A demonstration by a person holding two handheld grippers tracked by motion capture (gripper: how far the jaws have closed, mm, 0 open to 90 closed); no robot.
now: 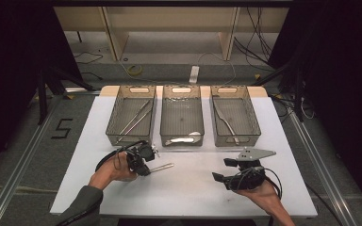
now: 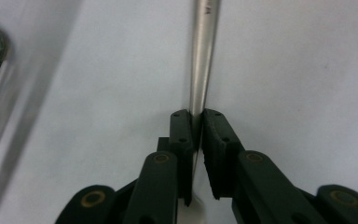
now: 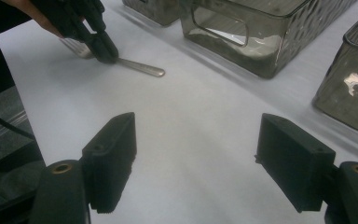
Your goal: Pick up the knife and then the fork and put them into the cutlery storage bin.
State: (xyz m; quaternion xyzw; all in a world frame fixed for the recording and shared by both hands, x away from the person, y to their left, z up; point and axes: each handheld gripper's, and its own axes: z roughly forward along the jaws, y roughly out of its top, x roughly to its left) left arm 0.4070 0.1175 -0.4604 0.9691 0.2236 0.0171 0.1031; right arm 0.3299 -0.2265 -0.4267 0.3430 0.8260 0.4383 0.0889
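**Fork pinched by its handle, ready for sorting**

My left claw is clamped on the fork lying on the table, gripping mid-handle so it lifts level. My right claw waits wide open, holding nothing.

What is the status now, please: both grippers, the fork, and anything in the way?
Left gripper shut on fork. Right gripper open, nothing between jaws. Fork on white table, path clear.
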